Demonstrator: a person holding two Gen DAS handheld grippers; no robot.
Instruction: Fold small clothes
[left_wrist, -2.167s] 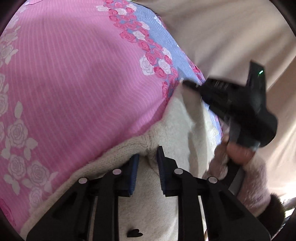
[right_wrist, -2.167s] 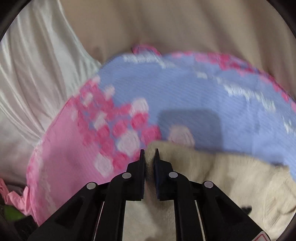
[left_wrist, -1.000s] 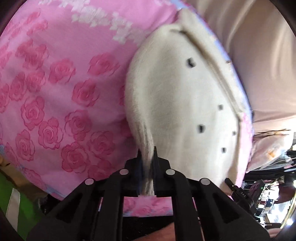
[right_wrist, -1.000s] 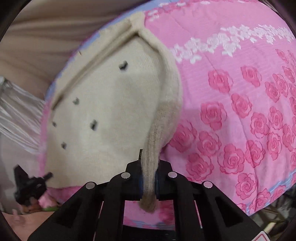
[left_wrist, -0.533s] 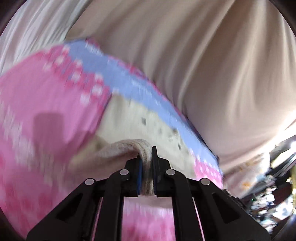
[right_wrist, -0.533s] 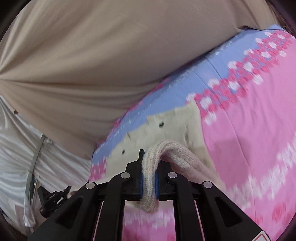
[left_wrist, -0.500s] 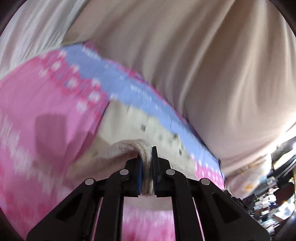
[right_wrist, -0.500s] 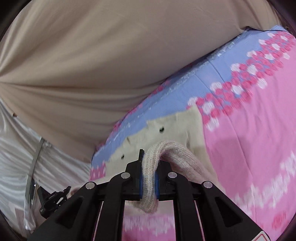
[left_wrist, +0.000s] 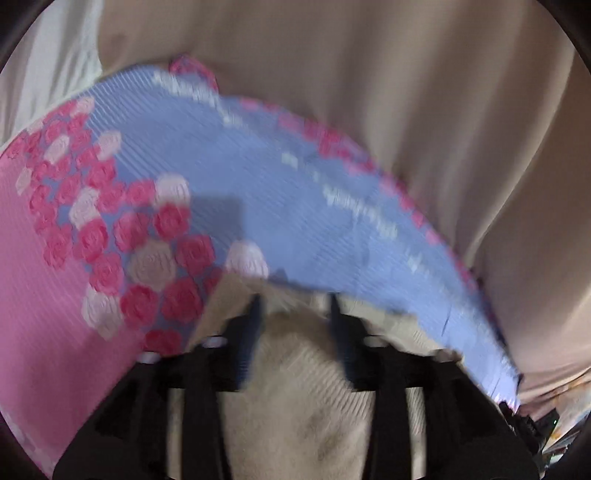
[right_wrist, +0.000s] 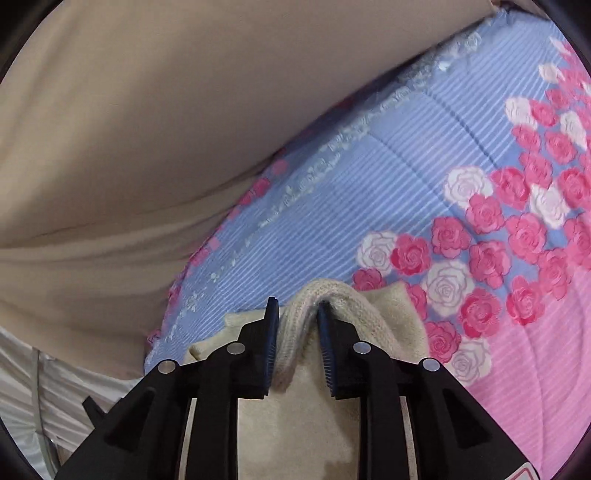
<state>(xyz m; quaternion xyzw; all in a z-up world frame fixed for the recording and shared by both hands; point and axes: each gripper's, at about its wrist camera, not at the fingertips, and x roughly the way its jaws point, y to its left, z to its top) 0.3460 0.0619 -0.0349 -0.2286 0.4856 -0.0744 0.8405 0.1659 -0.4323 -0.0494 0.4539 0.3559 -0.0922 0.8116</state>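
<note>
Two claws over one cream knitted garment (right_wrist: 314, 406), and both stand open! Left claw (left_wrist: 293, 314), in its own blurred view, has its fingers spread wide apart, the cream knit lying between and beneath them with nothing pinched. Right claw (right_wrist: 295, 314) is parted more narrowly, and a rolled, ribbed edge of the knit (right_wrist: 321, 295) humps up between its blue-padded fingers (right_wrist: 271, 332); the left pad sits against the wool, the right pad close beside it, no squeeze showing. The garment lies on a quilted bedspread, blue band and pink field with printed roses (right_wrist: 461, 206), close to the blue strip. Right view is sharp and gives the ribbing and the garment's flat body (right_wrist: 399, 306) spreading to the right of the fold; left view (left_wrist: 295, 406) smears that detail, but shows a white satin cloth (left_wrist: 55, 66) at upper left. Beige draped fabric (right_wrist: 166, 129) fills the background in both views (left_wrist: 406, 92).
</note>
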